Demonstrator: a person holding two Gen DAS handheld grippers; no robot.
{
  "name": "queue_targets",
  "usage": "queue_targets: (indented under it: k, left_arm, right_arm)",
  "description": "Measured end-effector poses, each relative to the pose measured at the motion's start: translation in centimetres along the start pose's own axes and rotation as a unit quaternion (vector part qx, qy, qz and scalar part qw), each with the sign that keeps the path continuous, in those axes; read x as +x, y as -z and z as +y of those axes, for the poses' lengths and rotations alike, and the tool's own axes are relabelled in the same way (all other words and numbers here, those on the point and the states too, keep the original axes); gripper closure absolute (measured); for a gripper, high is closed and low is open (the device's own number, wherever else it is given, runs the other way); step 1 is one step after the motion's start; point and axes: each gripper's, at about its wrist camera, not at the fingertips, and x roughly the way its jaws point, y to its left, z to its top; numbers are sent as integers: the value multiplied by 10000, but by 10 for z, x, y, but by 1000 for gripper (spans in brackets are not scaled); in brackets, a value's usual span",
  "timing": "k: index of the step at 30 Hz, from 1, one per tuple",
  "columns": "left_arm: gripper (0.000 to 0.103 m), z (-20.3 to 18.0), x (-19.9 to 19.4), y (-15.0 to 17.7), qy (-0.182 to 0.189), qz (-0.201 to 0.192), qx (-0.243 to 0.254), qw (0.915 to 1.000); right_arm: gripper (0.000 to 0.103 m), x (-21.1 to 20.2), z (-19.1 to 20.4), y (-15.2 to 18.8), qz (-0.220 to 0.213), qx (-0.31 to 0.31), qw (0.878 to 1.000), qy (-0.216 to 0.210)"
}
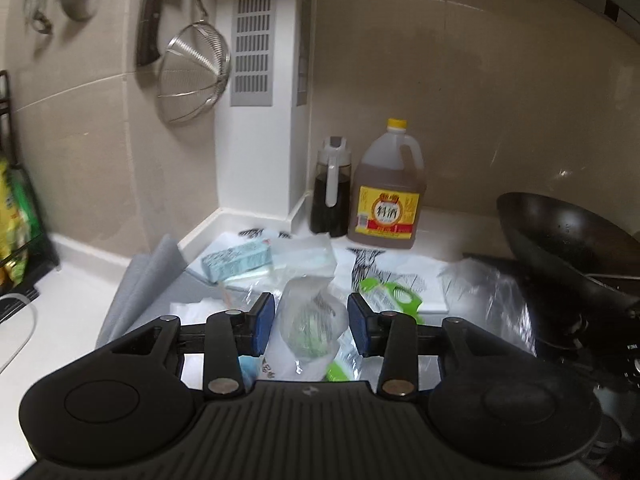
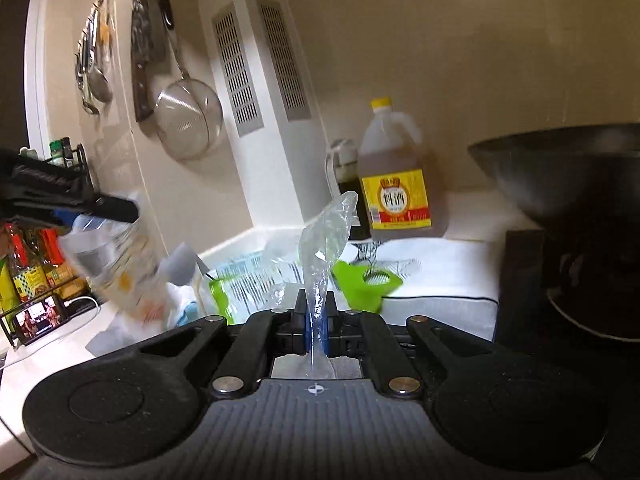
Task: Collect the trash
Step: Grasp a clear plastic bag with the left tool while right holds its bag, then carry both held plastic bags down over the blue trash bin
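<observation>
Our right fingers (image 2: 316, 312) were pressed together on a strip of clear film (image 2: 326, 240), which stood up tall between them and curled over at the top; we judged that pinch firm enough to lift the scrap away from the pile. Just beyond lay a green wrapper (image 2: 366, 280) on printed white paper (image 2: 432, 268), not yet collected.

Our left fingers (image 1: 311, 322) stood half closed around a crumpled clear bag (image 1: 310, 316) with something green inside. The pads seemed to squeeze its sides, and in the right view the bag hung from them above the counter (image 1: 68, 300). Past these fingers more trash remained: a pale blue box (image 1: 238, 260) and another green wrapper (image 1: 390, 294) to the right.

Farther back stood a wine jug (image 1: 388, 196) and a dark bottle (image 1: 330, 196) against the wall, with a wok (image 1: 560, 236) off to the right, all likely kept there for cooking and to be left alone.
</observation>
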Motion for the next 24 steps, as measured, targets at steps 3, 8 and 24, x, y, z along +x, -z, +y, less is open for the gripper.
queue_targets:
  k: [3, 8, 24]
  left_arm:
    - [61, 1, -19, 15, -207, 95, -21, 9997]
    - [69, 7, -38, 35, -317, 42, -87, 9995]
    - [73, 39, -122, 93, -750, 201, -665, 9948]
  right_arm:
    - [97, -9, 5, -3, -8, -31, 10000, -21]
    - [97, -25, 17, -2, 3, -259, 9996, -55]
    - [97, -63, 67, 14, 480, -500, 9951, -701]
